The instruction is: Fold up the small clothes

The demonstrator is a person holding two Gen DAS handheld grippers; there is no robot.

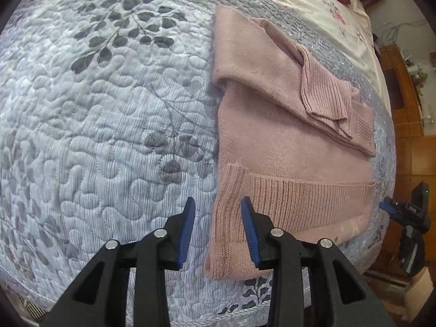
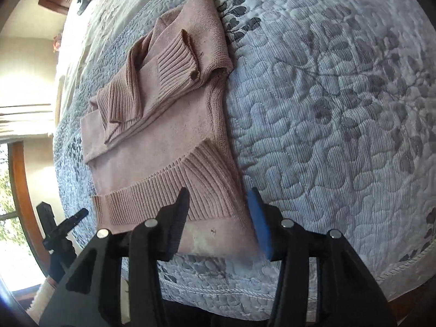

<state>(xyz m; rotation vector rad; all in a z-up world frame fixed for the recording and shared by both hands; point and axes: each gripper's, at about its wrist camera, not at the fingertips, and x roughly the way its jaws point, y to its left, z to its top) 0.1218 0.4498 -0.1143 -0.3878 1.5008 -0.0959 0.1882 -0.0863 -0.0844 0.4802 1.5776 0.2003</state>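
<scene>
both grippers, left gripper [image 1: 218, 212] and right gripper [image 2: 219, 204], gape apart over the pink knitted sweater's [image 1: 286, 147] ribbed hem, lower centre of frame.

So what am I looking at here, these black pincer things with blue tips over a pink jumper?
There is no robot here: a person holds a pair of black tongs with blue pads in each hand, and each pair carries a wide-angle camera looking along its fingers. One picture comes from the left tongs, the other from the right tongs, which is why the scene bulges like a ball. In each picture the other pair shows small at the edge.

On the pale blue quilted bedspread with grey leaf print lies a pink knitted sweater, partly folded, its sleeves laid across the body. Both tongs are open and hold nothing; each hangs near one near corner of the ribbed hem. I cannot tell whether they touch the cloth.
</scene>
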